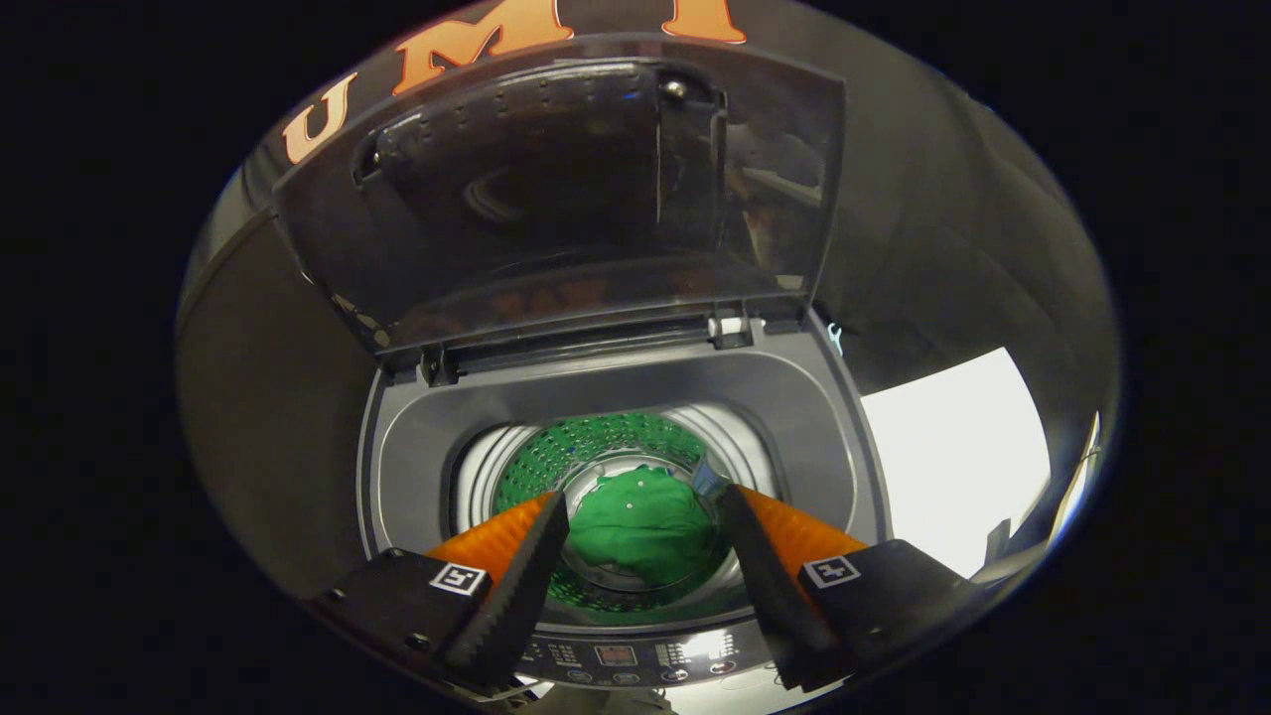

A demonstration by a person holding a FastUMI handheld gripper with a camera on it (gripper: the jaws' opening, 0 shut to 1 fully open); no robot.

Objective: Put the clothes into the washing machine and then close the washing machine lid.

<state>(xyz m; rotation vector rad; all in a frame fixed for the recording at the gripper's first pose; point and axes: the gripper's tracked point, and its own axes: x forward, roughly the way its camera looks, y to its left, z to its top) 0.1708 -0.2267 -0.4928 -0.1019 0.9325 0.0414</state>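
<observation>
Gripper view: gripper (640,516) released, fingers spread and empty above the washing machine (616,397) opening, green clothes (640,536) lying in the drum between and beyond them, lid (556,189) standing upright, open.

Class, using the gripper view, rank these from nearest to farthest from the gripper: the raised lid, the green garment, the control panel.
1. Control panel: right under the open gripper, on the washer's front edge.
2. Green garment: down in the drum, seen between the spread fingers, untouched.
3. Raised lid: standing open at the back, beyond the drum.
</observation>
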